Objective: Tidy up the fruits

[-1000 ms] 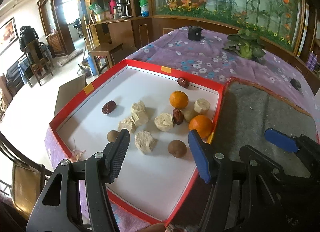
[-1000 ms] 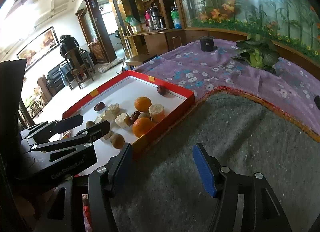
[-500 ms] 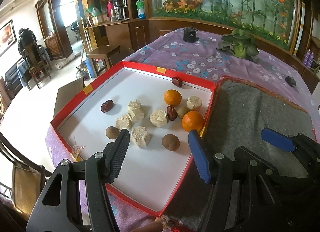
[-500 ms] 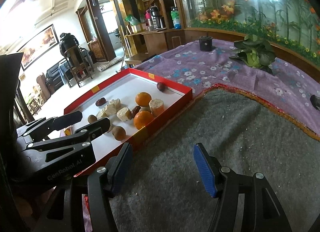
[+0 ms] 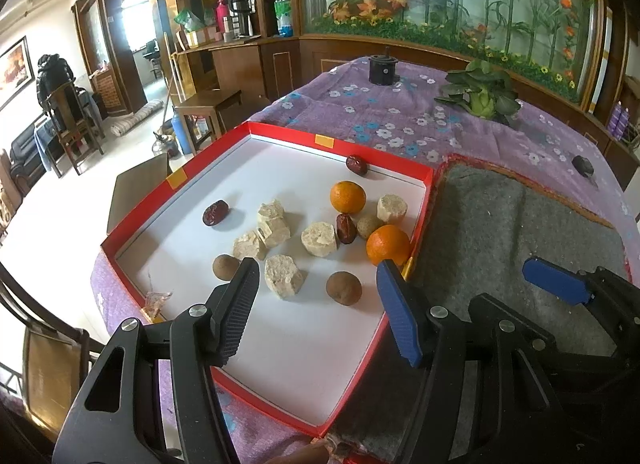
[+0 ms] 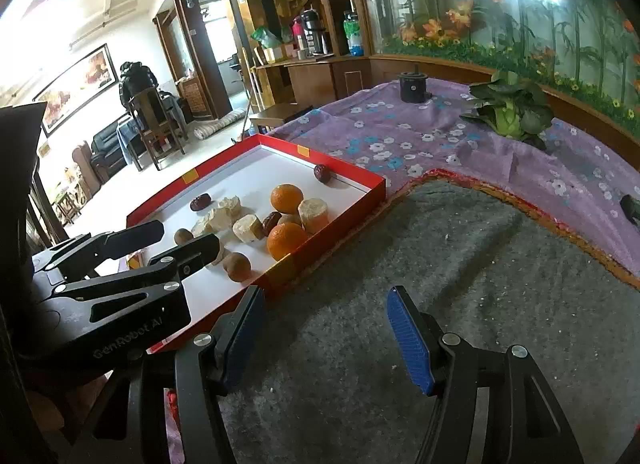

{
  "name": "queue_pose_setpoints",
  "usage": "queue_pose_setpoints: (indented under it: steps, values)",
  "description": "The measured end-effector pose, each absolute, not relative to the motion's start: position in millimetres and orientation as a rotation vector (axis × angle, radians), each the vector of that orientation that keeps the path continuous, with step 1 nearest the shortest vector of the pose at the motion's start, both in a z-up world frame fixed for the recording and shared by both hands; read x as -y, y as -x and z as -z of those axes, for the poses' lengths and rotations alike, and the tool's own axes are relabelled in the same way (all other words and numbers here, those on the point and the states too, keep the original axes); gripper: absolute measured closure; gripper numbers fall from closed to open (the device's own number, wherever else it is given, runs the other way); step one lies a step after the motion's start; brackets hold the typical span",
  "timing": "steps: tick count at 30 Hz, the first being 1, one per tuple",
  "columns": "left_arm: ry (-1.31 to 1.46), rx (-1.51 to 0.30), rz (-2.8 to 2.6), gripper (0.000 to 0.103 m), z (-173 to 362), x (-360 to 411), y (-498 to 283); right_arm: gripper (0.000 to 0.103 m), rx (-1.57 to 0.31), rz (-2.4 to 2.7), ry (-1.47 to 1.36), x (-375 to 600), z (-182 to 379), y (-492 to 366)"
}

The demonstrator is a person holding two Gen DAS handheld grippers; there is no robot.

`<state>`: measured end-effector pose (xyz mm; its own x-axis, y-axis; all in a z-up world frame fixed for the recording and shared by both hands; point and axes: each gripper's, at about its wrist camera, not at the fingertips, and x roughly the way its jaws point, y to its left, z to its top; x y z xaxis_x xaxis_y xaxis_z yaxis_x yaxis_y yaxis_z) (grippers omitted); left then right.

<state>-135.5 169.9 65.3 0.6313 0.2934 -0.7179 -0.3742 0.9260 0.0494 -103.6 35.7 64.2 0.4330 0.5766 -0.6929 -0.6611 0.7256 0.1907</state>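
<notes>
Your left gripper (image 5: 316, 304) has drawn back slightly from the red tray (image 5: 416, 254). Both it and the right gripper (image 6: 326, 338) hang released, grasping nothing. No fruit is sorted yet.

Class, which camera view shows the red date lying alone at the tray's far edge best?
The left wrist view: the red date shows from above, unobstructed, against the white tray floor. The right wrist view shows it smaller, at a low side angle.
</notes>
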Motion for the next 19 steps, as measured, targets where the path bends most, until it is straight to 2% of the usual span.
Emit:
queue_pose_setpoints:
  steps: [19]
  values:
    - [0.129, -0.799, -0.411, 0.041, -62.7, -177.6, 127.9, 0.041, -0.834, -0.768, 0.116, -34.7, -60.0, 96.6]
